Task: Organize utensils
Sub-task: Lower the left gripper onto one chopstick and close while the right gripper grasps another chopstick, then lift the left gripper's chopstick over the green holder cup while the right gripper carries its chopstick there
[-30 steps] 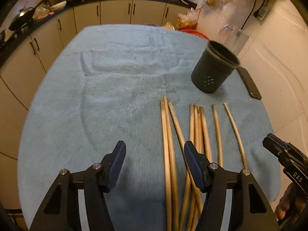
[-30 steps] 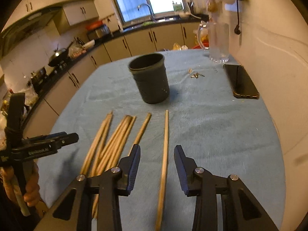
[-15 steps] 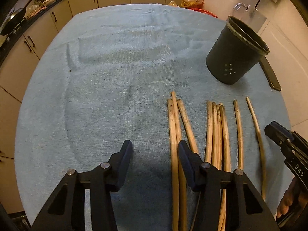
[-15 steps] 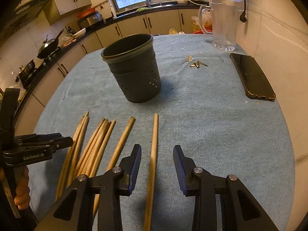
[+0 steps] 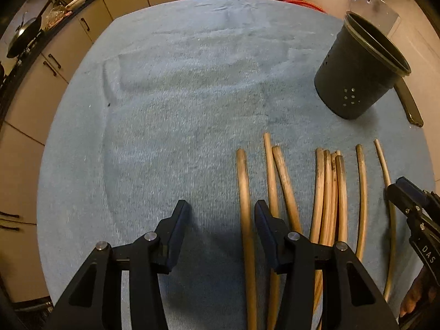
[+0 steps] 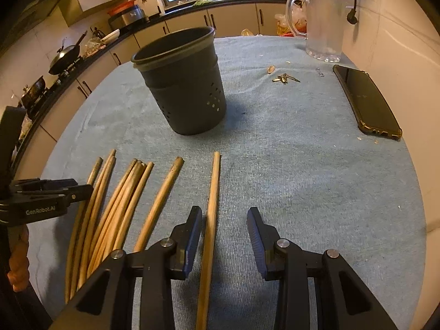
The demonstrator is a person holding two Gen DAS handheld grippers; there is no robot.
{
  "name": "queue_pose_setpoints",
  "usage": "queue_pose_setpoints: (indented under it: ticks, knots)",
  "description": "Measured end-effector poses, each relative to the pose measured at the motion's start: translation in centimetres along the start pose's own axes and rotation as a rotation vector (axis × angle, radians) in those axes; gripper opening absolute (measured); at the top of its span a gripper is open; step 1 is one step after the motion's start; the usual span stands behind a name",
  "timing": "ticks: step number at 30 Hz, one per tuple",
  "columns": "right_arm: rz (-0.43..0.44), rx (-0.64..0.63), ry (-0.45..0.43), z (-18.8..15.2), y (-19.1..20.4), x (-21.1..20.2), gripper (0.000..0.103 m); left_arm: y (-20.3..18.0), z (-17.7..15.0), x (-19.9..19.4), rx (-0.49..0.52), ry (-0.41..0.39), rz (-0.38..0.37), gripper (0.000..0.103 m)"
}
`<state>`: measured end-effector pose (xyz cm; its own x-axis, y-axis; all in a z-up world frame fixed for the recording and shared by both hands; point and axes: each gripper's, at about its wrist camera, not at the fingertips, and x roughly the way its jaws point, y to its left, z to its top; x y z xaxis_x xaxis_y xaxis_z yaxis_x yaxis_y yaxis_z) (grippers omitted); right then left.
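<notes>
Left gripper [image 5: 220, 214]: jaws are held partly apart above the blue cloth [image 5: 178, 115]; nothing is clamped. The leftmost chopstick [image 5: 244, 206] is seen just inside its right-hand jaw, whether touched cannot be told.

Right gripper [image 6: 224, 222]: jaws are held partly apart and nothing is clamped. The rightmost chopstick [image 6: 211, 209] is straddled, lying close beside the left-hand jaw.

Chopsticks [image 6: 121, 206]: wooden, laid flat on the cloth in a loose row in front of the dark holder [image 6: 184, 82], long axes pointed roughly toward it.

Holder: upright, perforated near its base, set beyond the chopstick tips.

Surroundings: a phone [image 6: 365, 101] and a clear pitcher [image 6: 324, 30] are placed right of the holder; keys [image 6: 284, 78] lie between. Kitchen cabinets [image 6: 192, 27] and a sink window are seen behind the holder.
</notes>
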<state>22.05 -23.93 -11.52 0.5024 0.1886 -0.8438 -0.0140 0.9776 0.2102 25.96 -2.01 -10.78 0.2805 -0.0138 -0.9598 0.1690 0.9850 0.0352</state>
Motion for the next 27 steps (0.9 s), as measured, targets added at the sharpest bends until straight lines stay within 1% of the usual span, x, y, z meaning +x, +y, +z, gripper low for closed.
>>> queue_pose_setpoints:
  ticks: [3,6,8,9,10,11,12,13,15,16,17,19,20,21,25,27]
  knots:
    - [-0.006,-0.005,0.010,0.6,0.1,0.4,0.038,-0.1,0.8,-0.1,-0.002,-0.007,0.002,0.051]
    - [-0.028,-0.030,0.027,1.5,0.6,1.2,0.038,-0.5,1.8,0.0,0.006,-0.034,0.009,0.050]
    - [-0.042,-0.043,0.050,2.2,1.0,1.6,0.038,-0.7,2.1,-0.1,0.019,-0.044,0.009,0.046]
    - [-0.043,-0.055,0.062,2.4,1.3,1.8,0.038,-1.0,2.4,0.0,0.022,-0.050,0.007,0.043]
    - [-0.064,-0.084,0.070,2.7,1.9,2.2,0.038,-1.3,2.2,-0.3,0.025,-0.057,0.012,0.037]
    - [-0.092,-0.109,0.068,2.9,2.4,2.5,0.038,-1.5,2.3,-0.2,0.030,-0.064,0.013,0.033]
    - [-0.115,-0.127,0.064,3.1,2.8,2.8,0.035,-1.8,2.3,-0.5,0.044,-0.071,0.013,0.026]
    - [-0.126,-0.143,0.060,3.2,3.1,3.0,0.027,-2.1,2.3,-0.5,0.050,-0.074,0.009,0.011]
    - [-0.126,-0.148,0.049,3.3,3.5,3.2,0.017,-2.7,2.6,-0.4,0.052,-0.083,0.006,0.008]
    - [-0.151,-0.159,0.037,3.2,3.7,3.2,0.010,-2.8,2.6,-0.4,0.052,-0.094,0.000,0.008]
    - [-0.158,-0.169,0.027,3.1,3.7,3.3,0.008,-2.7,2.6,-0.3,0.043,-0.109,-0.016,0.008]
    - [-0.129,-0.131,0.016,3.1,3.1,3.0,0.007,-2.3,2.1,-0.4,0.016,-0.111,-0.034,0.008]
    - [-0.087,-0.111,-0.010,3.0,2.7,2.1,0.007,-1.2,1.6,-0.9,0.000,-0.120,-0.041,0.007]
    - [-0.073,-0.097,-0.031,3.1,2.4,1.4,0.007,-0.7,1.4,-1.8,-0.021,-0.146,-0.059,0.007]
    - [-0.018,-0.033,-0.152,2.7,0.9,-4.1,0.007,1.3,0.1,-6.8,-0.093,-0.256,-0.123,0.007]
    - [0.022,-0.016,-0.216,2.2,0.3,-7.1,0.007,1.6,-1.1,-9.4,-0.109,-0.326,-0.133,0.007]
